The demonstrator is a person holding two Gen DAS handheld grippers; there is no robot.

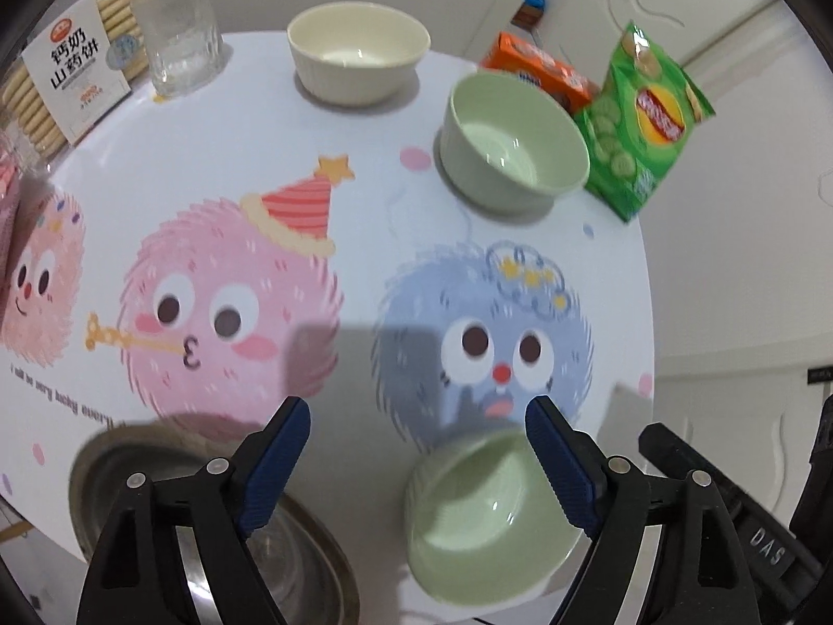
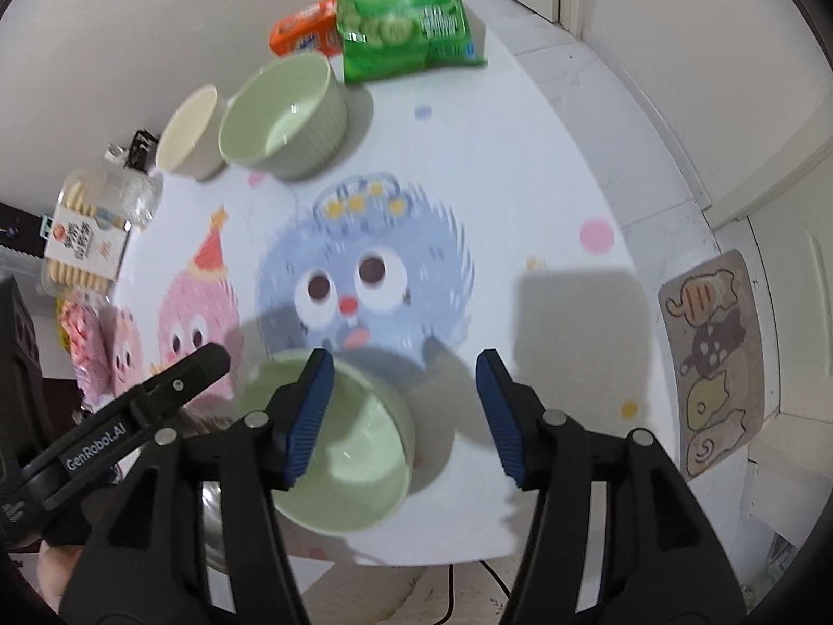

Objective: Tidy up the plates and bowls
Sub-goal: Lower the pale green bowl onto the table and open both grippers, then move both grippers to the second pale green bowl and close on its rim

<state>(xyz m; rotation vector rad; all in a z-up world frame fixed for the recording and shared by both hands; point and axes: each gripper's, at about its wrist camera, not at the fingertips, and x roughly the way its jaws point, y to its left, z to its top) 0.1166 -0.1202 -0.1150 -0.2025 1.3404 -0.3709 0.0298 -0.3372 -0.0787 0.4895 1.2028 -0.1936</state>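
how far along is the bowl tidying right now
Barely begun, it seems. Nothing is stacked: the cream bowl and far green bowl stand apart near the snacks, and the metal bowl sits at the table's near edge. Both the left gripper and right gripper are open and empty around the near green bowl, neither gripping it. All four bowls remain to gather.
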